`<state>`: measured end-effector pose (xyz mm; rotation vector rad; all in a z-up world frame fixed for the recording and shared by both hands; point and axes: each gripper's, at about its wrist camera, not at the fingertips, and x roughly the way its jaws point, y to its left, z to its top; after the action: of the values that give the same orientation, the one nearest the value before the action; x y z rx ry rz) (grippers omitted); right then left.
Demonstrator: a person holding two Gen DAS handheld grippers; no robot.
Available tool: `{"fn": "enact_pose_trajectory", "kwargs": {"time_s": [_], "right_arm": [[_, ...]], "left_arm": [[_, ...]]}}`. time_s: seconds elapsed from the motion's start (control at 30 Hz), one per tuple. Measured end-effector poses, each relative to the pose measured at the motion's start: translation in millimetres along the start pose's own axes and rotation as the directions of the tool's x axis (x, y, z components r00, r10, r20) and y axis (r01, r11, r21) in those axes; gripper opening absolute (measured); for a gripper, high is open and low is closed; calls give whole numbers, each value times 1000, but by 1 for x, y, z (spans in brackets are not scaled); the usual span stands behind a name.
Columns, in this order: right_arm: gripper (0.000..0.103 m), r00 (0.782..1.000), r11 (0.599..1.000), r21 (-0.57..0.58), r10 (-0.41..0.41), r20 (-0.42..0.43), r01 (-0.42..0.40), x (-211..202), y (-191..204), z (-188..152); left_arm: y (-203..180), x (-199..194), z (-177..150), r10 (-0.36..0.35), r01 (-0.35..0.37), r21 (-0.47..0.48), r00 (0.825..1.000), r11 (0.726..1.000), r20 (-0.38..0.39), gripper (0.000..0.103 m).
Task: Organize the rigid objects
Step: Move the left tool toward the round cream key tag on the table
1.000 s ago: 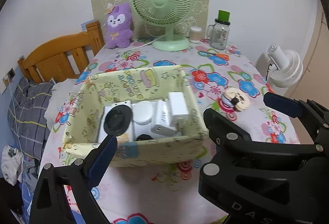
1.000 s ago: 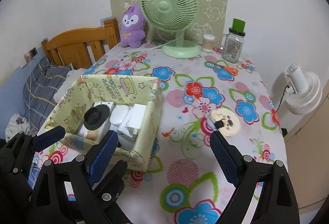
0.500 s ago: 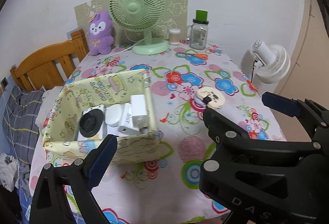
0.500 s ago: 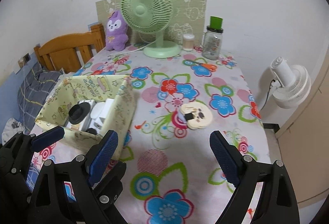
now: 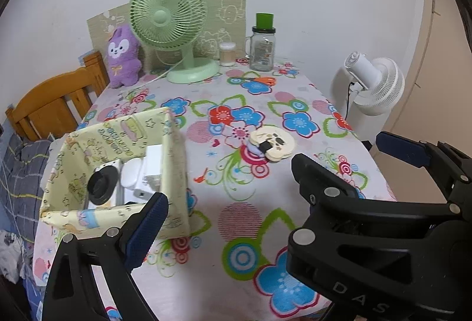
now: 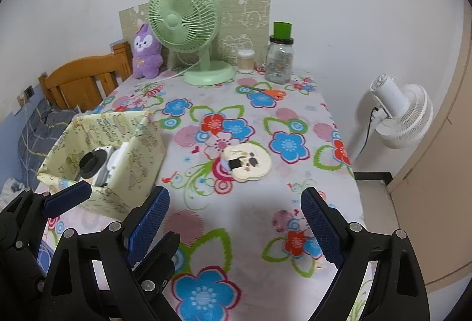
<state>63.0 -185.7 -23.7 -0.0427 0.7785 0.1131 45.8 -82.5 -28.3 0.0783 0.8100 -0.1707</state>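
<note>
Your 2 grippers, left gripper (image 6: 63,198) and right gripper (image 6: 236,220), hang open and empty, so the cream disc (image 6: 247,162) remains outside the yellow box (image 6: 138,161).

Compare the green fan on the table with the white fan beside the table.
The green fan stands on the flowered table; the white fan stands off it, on a floor pole. The green fan shows its front grille; the white fan shows its back, with its motor housing. Both have round grilles and a cord.
</note>
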Motion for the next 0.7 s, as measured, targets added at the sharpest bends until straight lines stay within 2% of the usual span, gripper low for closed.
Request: {"fn": "enact_pose_trajectory", "kwargs": {"time_s": [0.3, 0.7], "right_arm": [[92, 1000, 1000, 24, -19, -11, 20, 14, -24, -2], [81, 999, 999, 31, -12, -50, 14, 46, -42, 0]], "left_arm": [[-20, 21, 5, -21, 21, 9, 1000, 1000, -19, 98], [-36, 56, 11, -16, 17, 17, 999, 1000, -51, 98]]}}
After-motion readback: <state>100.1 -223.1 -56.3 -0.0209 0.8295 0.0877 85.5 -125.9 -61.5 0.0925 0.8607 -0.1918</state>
